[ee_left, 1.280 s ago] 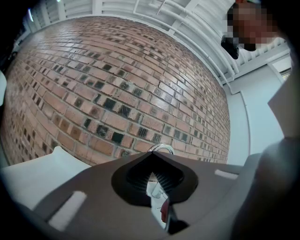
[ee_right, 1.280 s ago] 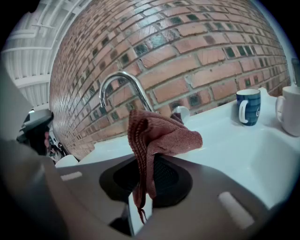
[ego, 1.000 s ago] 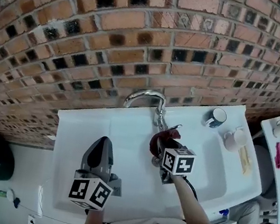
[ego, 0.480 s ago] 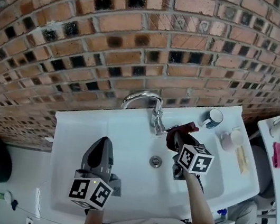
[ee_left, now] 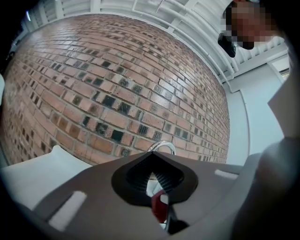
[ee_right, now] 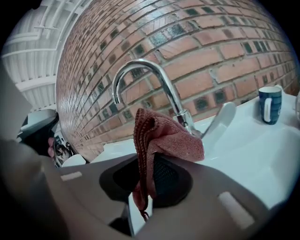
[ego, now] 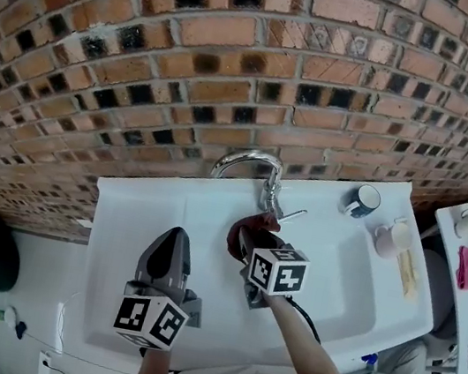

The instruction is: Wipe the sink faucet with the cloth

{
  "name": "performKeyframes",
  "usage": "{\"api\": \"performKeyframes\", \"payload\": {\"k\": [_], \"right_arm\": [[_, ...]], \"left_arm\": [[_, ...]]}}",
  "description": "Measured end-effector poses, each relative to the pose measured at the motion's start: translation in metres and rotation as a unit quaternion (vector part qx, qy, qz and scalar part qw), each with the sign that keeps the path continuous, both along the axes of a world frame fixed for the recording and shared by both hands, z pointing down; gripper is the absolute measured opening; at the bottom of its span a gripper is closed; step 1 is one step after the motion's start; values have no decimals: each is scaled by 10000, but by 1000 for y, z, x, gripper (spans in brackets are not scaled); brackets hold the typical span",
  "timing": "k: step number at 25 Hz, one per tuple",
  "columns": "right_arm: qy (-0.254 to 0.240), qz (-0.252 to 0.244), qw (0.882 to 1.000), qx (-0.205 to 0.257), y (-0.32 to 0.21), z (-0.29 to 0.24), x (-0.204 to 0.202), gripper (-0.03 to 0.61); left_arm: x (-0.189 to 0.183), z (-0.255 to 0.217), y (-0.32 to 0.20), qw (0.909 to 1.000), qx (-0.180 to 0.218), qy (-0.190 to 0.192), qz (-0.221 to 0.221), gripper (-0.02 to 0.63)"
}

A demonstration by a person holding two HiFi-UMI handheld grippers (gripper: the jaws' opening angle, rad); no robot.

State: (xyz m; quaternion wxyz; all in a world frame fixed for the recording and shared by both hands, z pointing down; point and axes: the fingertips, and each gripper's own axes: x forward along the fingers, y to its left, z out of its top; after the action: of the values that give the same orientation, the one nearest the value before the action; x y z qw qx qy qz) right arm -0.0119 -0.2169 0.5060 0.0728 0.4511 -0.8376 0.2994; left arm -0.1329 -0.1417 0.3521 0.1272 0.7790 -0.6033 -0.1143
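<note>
1. Rust-red knitted cloth [ee_right: 164, 138] is pinched between the clenched jaws of the right gripper [ego: 251, 244], and its loose fold stands up above the jaw tips.
2. The faucet [ee_right: 140, 68] is found just ahead of those jaws and a little to the right. Its base and lever handle [ee_right: 219, 121] sit close behind the cloth, though contact cannot be confirmed.
3. The spout's long axis is seen rising from the base and arching over leftward (as read in the right gripper view), so an upward, leftward sweep along the neck is judged to be called for.
4. The left gripper [ego: 171, 242] is held with its jaws closed on nothing, well apart over the left side of the sink [ego: 124, 225]. The right gripper is plainly the nearer one.
</note>
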Motion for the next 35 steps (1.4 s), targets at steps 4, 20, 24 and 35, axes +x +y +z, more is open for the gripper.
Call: {"api": "performKeyframes", "payload": {"k": [4,20,24,35], "right_arm": [[-34,-31,10000,-75,-23,-3,-17,46],[103,484,9988,-10,-66,-29,24,46],[-46,609,9978,269,-70,-54,28,46],[-475,589,9908,1125,-64,-132,20,46]], "left_arm": [[-11,8,-1,9998,-87,28,-147,5],[-16,18,-15,9996,-217,86,-174,5],[-18,16,-13,9997,-135,109,-175,5],[-26,5,-1,9995,-10,133,-277,5]]}}
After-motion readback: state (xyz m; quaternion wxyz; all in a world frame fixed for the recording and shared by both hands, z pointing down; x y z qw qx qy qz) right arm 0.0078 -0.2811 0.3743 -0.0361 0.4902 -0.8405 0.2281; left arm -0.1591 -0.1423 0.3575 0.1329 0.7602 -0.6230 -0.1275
